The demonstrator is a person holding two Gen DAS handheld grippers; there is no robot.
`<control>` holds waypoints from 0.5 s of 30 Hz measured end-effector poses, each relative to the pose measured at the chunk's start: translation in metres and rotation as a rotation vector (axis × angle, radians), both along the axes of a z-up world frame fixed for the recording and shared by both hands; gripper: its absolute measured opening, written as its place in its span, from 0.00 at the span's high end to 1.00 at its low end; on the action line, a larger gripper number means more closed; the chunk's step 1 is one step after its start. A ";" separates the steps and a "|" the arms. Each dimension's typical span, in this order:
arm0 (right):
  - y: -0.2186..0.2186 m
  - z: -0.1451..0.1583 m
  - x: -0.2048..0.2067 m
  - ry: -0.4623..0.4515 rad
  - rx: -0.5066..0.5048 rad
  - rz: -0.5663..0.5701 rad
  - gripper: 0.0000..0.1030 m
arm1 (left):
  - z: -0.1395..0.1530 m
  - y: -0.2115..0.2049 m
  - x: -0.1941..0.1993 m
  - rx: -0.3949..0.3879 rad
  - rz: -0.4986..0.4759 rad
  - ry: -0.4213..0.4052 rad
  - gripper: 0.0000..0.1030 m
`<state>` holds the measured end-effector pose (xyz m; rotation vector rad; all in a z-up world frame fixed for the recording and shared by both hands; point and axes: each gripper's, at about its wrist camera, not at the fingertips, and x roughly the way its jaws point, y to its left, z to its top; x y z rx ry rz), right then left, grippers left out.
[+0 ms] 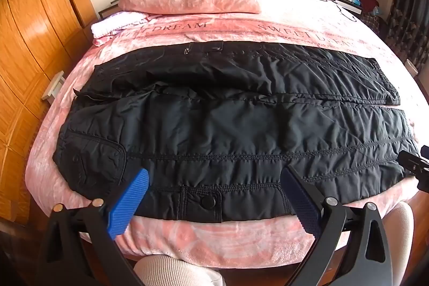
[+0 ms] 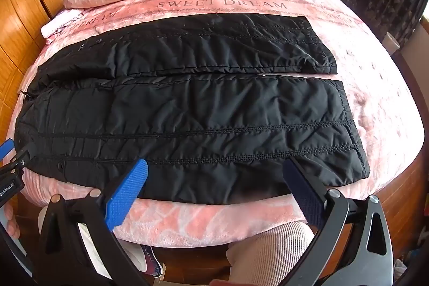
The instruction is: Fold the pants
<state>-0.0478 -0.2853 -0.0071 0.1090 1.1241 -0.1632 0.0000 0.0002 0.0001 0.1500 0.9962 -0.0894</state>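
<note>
Both grippers, left gripper and right gripper, hover spread apart over black pants at the bed's near edge.

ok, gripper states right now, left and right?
Left gripper: open, holding nothing, at the near edge of the black pants.
Right gripper: open, holding nothing, at the near leg's edge.
</note>
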 end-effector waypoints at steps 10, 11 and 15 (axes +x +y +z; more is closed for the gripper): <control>-0.001 -0.004 0.002 0.007 0.003 -0.001 0.02 | 0.000 -0.001 0.000 0.008 -0.002 0.002 0.04; 0.000 -0.004 0.001 0.007 0.002 -0.002 0.02 | 0.000 -0.002 0.000 0.010 -0.003 0.001 0.04; 0.001 -0.005 0.002 0.009 0.007 0.000 0.02 | -0.003 -0.001 0.000 0.000 0.000 0.003 0.04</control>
